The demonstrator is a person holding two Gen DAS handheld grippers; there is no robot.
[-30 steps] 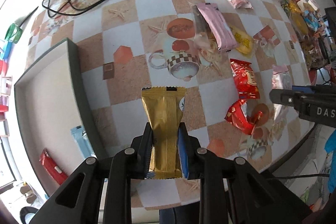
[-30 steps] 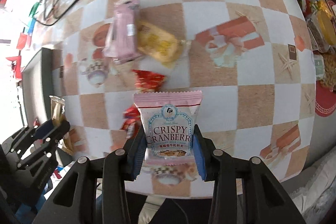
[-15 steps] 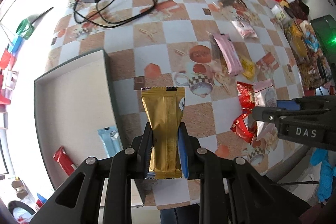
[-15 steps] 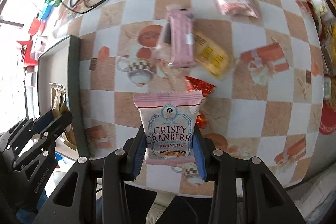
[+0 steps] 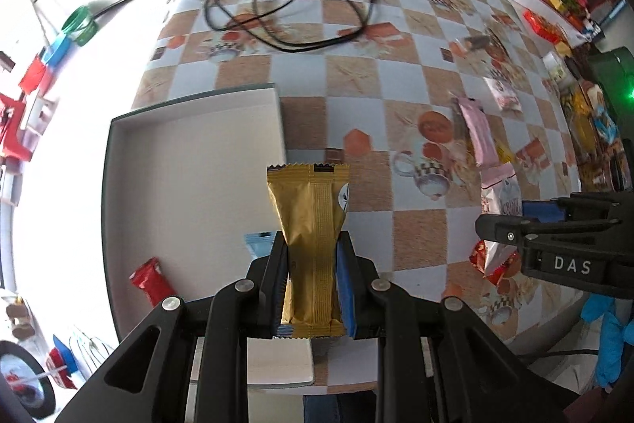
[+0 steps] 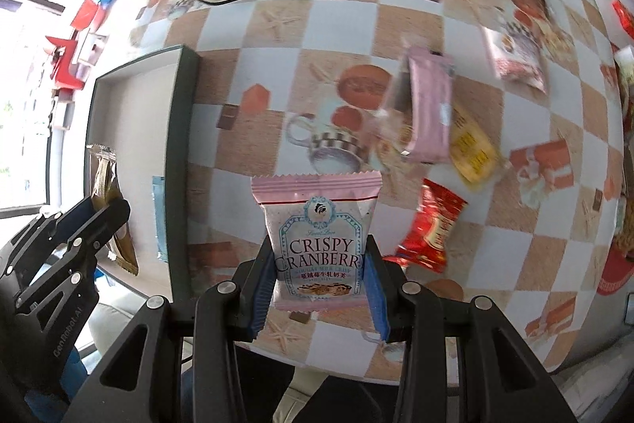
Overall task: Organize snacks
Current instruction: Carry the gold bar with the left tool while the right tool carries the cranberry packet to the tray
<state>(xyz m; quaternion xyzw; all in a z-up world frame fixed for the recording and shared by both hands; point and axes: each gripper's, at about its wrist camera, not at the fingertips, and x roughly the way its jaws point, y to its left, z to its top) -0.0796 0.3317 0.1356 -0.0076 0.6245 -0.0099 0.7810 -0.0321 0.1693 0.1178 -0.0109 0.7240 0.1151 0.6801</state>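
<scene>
My left gripper [image 5: 311, 256] is shut on a gold snack packet [image 5: 311, 224] and holds it upright over the right edge of the dark-rimmed white tray [image 5: 190, 161]. The tray holds a red bar [image 5: 152, 282] and a light blue packet [image 5: 257, 242]. My right gripper [image 6: 321, 264] is shut on a pink Crispy Cranberry packet [image 6: 319, 236], above the table just right of the tray [image 6: 182, 113]. The left gripper with the gold packet [image 6: 109, 193] shows at the left of the right wrist view. The right gripper [image 5: 554, 240] shows at the right of the left wrist view.
Loose snacks lie on the checkered table to the right: a pink bar [image 6: 430, 110], a yellow packet [image 6: 473, 149], a red packet [image 6: 436, 224], a pink-white pouch [image 6: 515, 54]. A black cable with charger [image 5: 277, 6] lies at the far side. More goods line the right edge.
Both grippers have moved left toward the tray with their packets held. The left gripper's gold packet now hangs over the tray's right edge; the tray has come nearer in both views.
</scene>
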